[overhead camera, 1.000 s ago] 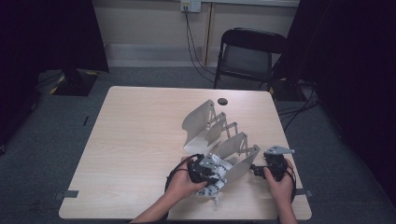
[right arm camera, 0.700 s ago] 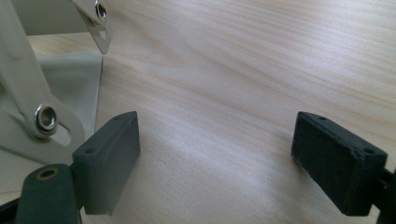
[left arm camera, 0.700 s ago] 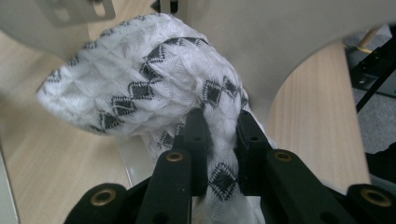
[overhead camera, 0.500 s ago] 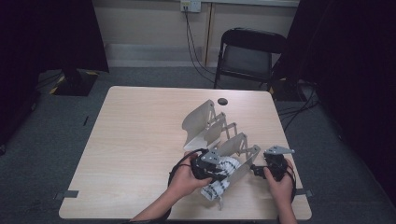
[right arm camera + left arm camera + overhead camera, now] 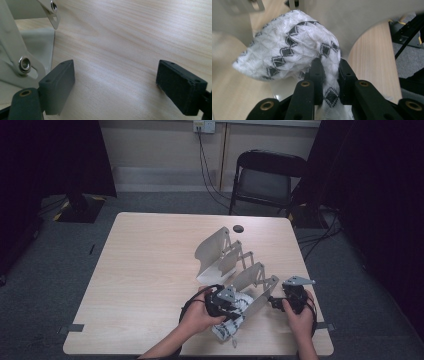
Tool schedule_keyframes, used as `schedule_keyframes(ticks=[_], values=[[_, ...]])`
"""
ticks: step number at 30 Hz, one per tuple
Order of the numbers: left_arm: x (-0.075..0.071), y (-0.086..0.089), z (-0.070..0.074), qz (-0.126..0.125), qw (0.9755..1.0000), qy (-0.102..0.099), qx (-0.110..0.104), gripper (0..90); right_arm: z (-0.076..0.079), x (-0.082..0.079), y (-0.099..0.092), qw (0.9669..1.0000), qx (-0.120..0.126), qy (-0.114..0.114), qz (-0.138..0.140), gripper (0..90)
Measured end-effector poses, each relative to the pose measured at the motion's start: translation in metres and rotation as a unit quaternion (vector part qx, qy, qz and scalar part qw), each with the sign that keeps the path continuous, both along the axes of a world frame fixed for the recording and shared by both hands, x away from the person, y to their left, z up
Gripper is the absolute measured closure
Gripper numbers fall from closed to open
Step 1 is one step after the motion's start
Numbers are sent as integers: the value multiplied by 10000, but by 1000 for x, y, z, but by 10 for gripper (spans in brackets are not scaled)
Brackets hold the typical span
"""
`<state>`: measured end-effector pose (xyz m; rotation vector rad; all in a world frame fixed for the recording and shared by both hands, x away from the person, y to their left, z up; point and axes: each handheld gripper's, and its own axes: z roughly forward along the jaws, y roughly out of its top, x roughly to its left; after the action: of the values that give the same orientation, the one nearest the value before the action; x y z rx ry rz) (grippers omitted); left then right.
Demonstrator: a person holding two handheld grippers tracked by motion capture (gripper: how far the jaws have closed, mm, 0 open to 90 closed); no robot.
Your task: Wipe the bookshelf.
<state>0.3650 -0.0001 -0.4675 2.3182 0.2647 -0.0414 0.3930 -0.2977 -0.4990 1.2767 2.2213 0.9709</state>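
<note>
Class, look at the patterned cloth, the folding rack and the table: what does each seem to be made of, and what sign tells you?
Cloth: soft knitted fabric, white with black diamonds; stitches show. Rack: probably painted sheet metal, matt pale grey, thin panels with shiny rivets. Table: light wood or wood-look laminate; grain lines show.

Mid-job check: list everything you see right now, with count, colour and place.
Patterned cloth: one, white with black diamonds, at the rack's near end, pinched in the left tongs.
Folding rack: one, pale grey panels on scissor links, table centre-right.
Round disc: one, black, far table edge.
Table: one, light wood.
Folding chair: one, black, behind the table.
Wall outlet: one, with cables hanging.
Left tongs: black, shut on the cloth.
Right tongs: black, open above bare wood beside the rack.
</note>
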Motion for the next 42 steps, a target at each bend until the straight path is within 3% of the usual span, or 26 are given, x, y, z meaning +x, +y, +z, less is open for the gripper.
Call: schedule_keyframes(ticks=[6, 10, 12, 17, 18, 21, 25, 27, 30, 35, 37, 40, 42], values=[[0, 3, -3, 17, 10000, -14, 85, 766, 0, 0, 0, 10000, -2, 3, 1, 150], [1, 10, -6, 110, 9998, 49, 161, 744, 0, 0, 0, 10000, 0, 3, 0, 149], [0, 13, -7, 259, 9994, 183, 171, 718, 0, 0, 0, 10000, 0, 3, 0, 150], [3, 21, -3, 631, 9970, 215, 396, 513, 0, 0, 1, 10000, 2, 3, -1, 149], [4, 22, -3, 737, 9965, 260, 297, 467, 0, 0, 1, 10000, 2, 1, -1, 149], [6, 24, 1, 1021, 9942, 190, 268, 334, 0, 0, 1, 10000, 4, 10, -7, 150], [11, 21, 4, 1302, 9914, 97, 132, 236, 0, 0, 1, 10000, 3, 8, -7, 150], [14, 15, 3, 1318, 9913, 0, 33, 217, 0, 0, 1, 10000, 4, 10, -6, 150], [18, 6, -3, 1305, 9914, 32, 67, 188, 0, 0, 1, 10000, 4, 7, 2, 150], [17, -7, -17, 1083, 9935, -1, 357, 177, 0, 1, 1, 10000, 5, 2, 10, 150], [14, -9, -18, 934, 9945, -166, 452, 186, 0, 1, 1, 10000, 4, 2, 13, 150], [11, -12, -15, 743, 9956, -246, 523, 284, 0, 1, 1, 10000, 4, 0, 16, 149], [8, -14, -13, 598, 9969, -176, 470, 408, 0, 1, 1, 10000, 6, 2, 15, 150]])
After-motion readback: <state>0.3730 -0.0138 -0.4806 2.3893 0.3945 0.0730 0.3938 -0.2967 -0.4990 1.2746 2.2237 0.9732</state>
